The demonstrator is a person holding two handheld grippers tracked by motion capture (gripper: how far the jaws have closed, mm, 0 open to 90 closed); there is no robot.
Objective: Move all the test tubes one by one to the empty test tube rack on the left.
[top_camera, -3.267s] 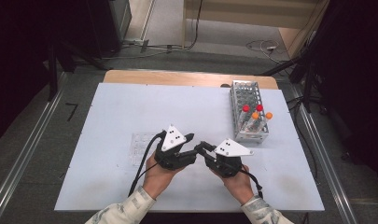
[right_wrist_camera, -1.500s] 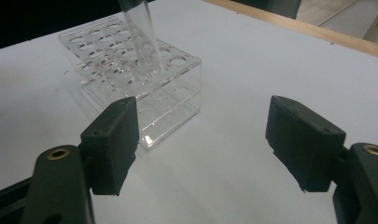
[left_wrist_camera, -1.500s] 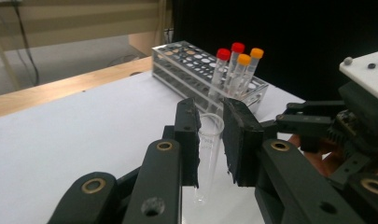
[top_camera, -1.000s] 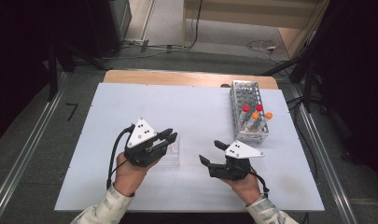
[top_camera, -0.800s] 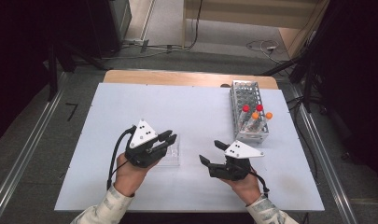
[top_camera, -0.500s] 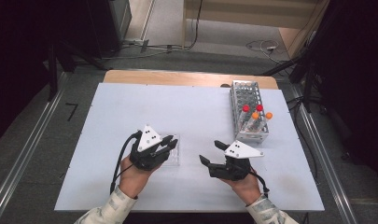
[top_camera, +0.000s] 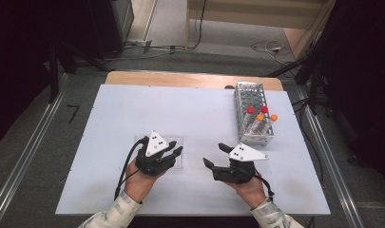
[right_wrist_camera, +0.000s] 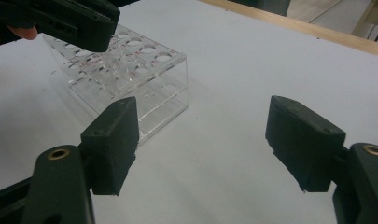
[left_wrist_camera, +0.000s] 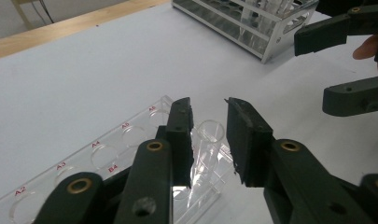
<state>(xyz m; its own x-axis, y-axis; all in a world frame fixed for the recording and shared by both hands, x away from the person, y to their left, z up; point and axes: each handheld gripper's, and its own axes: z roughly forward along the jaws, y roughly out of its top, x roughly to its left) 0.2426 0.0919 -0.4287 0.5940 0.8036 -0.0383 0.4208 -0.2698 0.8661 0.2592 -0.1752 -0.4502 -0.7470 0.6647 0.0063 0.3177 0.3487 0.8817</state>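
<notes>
**Letting go of the tube in the clear rack**

Nearest the person, the left gripper hangs over the corner of the clear acrylic rack, its jaws straddling an uncapped clear tube that stands, slightly tilted, in a corner hole. The jaws have just been opening — a gap shows on both sides of the tube's rim, so the pads no longer press on it. To finish well, I would judge it best to open a little wider and lift straight up along the tube's axis, so that neither pad catches the rim and drags the tube back out or tips the light rack. The right gripper hovers just beside, over bare tabletop, jaws wide apart and empty — it could steady the rack if it shifts.

The clear rack's other holes, those labelled A2 to A6 among them, look empty.

Farther off, near the right back corner, a metal wire rack holds capped tubes at its near end — two red caps and two orange caps; the remaining cells appear vacant.
</notes>
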